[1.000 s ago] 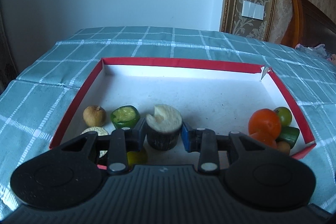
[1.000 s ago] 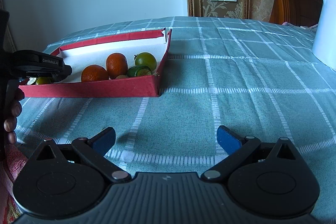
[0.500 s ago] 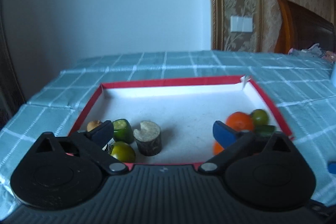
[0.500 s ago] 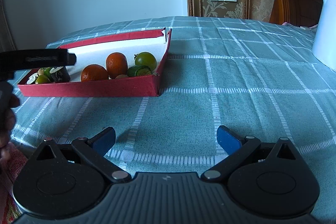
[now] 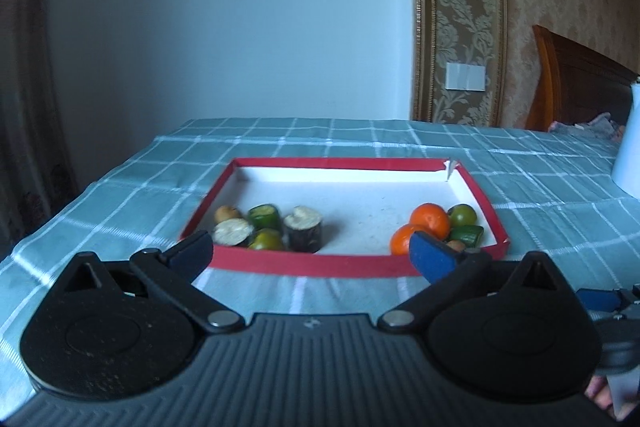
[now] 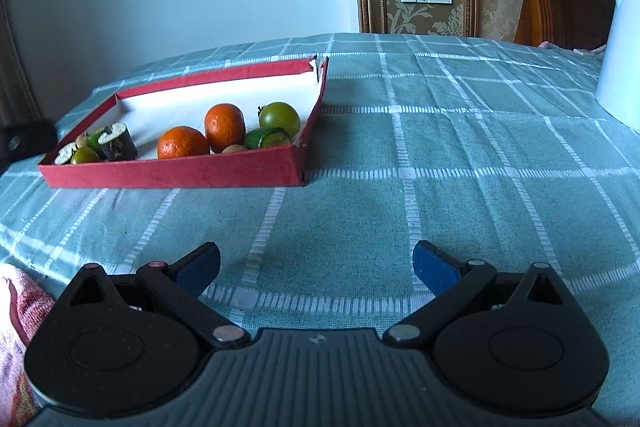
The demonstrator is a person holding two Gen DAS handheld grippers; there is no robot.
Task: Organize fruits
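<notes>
A red-rimmed shallow tray [image 5: 348, 163] [image 6: 224, 171] lies on the checked cloth. In its left part sit a dark cut cane piece [image 5: 303, 234] [image 6: 118, 143], a second cane piece [image 5: 232, 230], a green cut piece [image 5: 264, 215], a green round fruit [image 5: 267, 239] and a small brown fruit [image 5: 226, 214]. In its right part sit two oranges [image 5: 430, 221] [image 6: 224, 125], a green tomato [image 5: 463, 215] [image 6: 280, 117] and a cucumber piece [image 5: 466, 234] [image 6: 267, 139]. My left gripper [image 5: 312, 255] is open and empty, in front of the tray's near rim. My right gripper [image 6: 316, 267] is open and empty over bare cloth.
A white kettle [image 6: 622, 47] [image 5: 630, 147] stands at the right on the table. A wooden headboard [image 6: 560, 11] and the wall lie behind. A pink towel [image 6: 20, 315] lies at the near left edge. My other gripper's tip [image 5: 600, 301] shows low right.
My left gripper opened, let go of the dark cane piece in the tray's left part, and drew back out of the tray. The right gripper has not moved.
</notes>
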